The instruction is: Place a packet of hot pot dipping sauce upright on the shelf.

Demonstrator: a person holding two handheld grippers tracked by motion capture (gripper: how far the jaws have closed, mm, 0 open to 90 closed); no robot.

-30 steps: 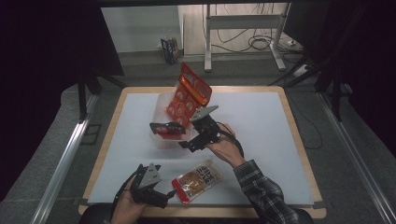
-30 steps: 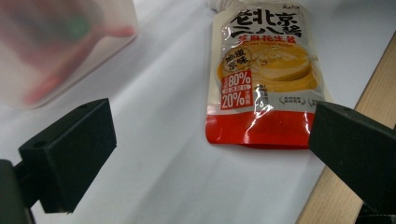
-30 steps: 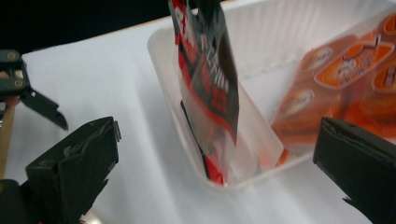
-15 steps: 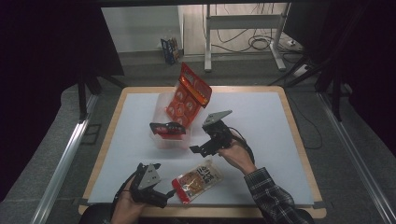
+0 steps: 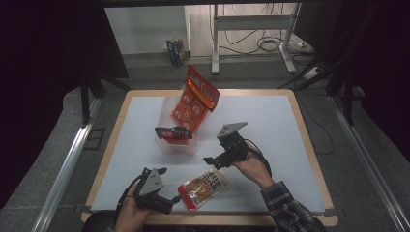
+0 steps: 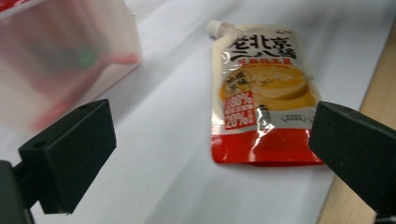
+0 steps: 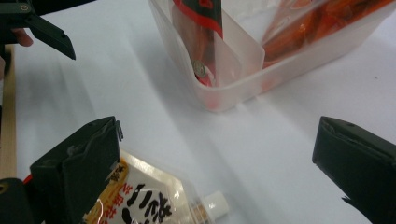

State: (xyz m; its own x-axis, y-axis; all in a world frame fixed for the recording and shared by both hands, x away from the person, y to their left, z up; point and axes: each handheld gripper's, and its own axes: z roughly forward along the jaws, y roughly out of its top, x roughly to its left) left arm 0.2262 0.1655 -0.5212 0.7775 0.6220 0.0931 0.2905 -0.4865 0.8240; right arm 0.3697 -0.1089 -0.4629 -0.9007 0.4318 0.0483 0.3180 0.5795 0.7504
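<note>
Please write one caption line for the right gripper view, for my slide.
Open right hand-held gripper hovers above a spouted sauce pouch, beside a clear plastic container holding red packets.

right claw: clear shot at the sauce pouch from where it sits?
Probably yes. The right claw is open, right above the spout end of the sauce pouch. The clear bin stands off to the side, and the left claw is at the pouch's other end.
</note>
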